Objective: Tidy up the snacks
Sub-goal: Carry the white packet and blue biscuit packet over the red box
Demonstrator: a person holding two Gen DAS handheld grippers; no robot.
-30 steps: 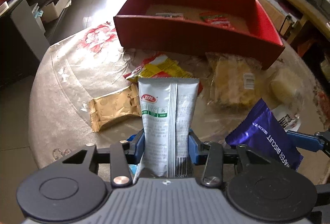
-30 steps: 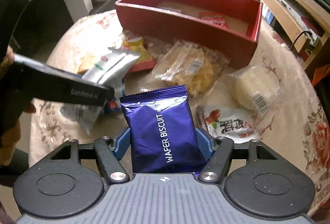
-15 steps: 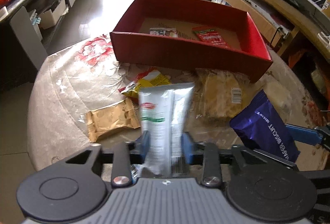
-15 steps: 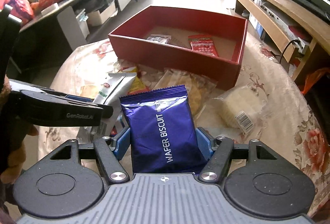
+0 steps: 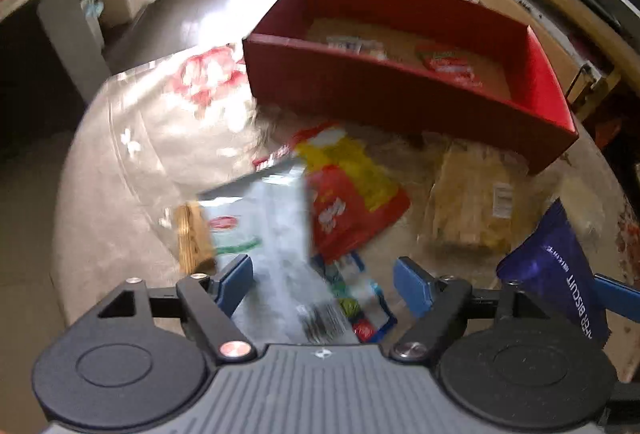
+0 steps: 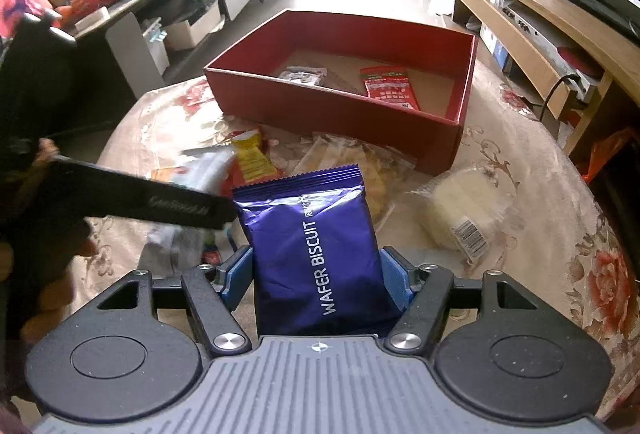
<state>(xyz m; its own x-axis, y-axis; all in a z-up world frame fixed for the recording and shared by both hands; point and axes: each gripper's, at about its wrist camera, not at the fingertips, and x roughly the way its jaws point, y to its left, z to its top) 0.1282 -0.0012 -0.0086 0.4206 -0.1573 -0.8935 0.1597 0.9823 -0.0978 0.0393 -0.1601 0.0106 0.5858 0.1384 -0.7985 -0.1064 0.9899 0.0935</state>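
Note:
My left gripper (image 5: 324,271) hangs over the round table with its jaws opening. The silver snack packet (image 5: 276,234) lies tilted and blurred between them, free of the pads, its top leaning left over the other snacks. My right gripper (image 6: 316,274) is shut on a purple wafer biscuit pack (image 6: 316,234) that stands upright; the same pack (image 5: 560,274) shows at the right edge of the left wrist view. The red box (image 6: 340,110) stands at the far side of the table, beyond both grippers, with a red packet (image 6: 390,88) and a small pale packet (image 6: 302,74) inside.
Loose snacks lie between the grippers and the box: a red and yellow packet (image 5: 352,194), a tan packet (image 5: 194,238), a clear bag of yellow pieces (image 5: 472,210) and a wrapped white round cake (image 6: 468,202). A flowered cloth (image 6: 520,138) covers the table. A wooden bench (image 6: 532,30) runs along the right.
The left gripper's jaws have spread apart and the silver packet, held upright before, has tipped over to the left and down. The right gripper still holds the purple pack.

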